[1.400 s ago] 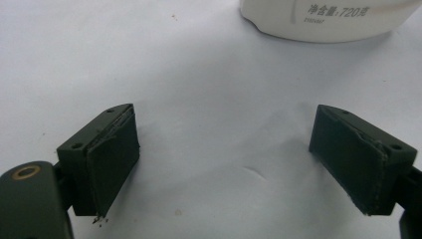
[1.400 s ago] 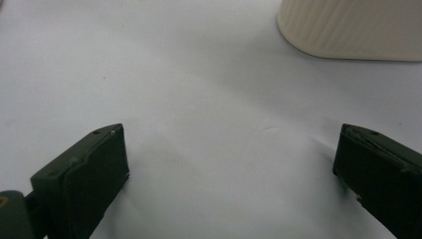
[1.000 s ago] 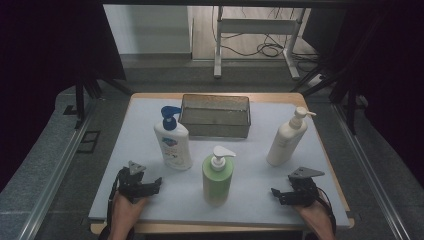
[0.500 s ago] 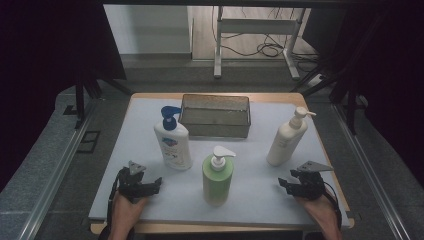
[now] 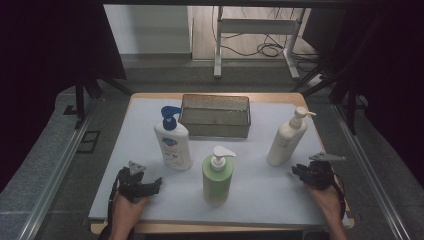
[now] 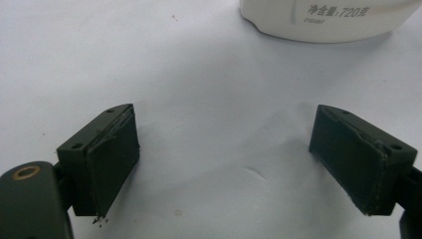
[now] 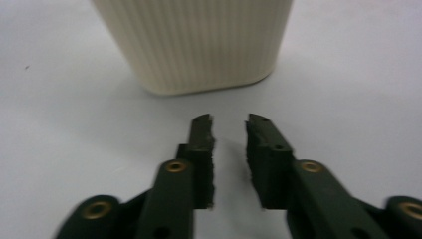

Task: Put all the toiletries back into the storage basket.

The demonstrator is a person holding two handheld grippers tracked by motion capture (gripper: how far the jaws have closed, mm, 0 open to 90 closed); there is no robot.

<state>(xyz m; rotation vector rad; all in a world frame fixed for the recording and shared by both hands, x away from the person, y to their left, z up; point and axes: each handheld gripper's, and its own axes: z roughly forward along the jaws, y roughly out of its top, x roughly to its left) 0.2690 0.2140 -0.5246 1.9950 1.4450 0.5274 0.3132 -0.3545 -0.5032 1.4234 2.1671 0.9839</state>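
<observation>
The cream ribbed bottle [image 7: 191, 42] stands at the mat's right side, just ahead of your right gripper [image 7: 229, 124], whose jaws have just been closing and hold nothing, a narrow gap left. Your left gripper [image 6: 224, 154] rests spread wide and unladen near the white bottle [image 6: 328, 20].

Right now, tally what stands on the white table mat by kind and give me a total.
Pump bottles: 3, namely the white plastic bottle with a blue pump, the green plastic bottle with a white pump and the ribbed cream plastic bottle.
Dark wire-mesh baskets: 1.
Total: 4.
</observation>
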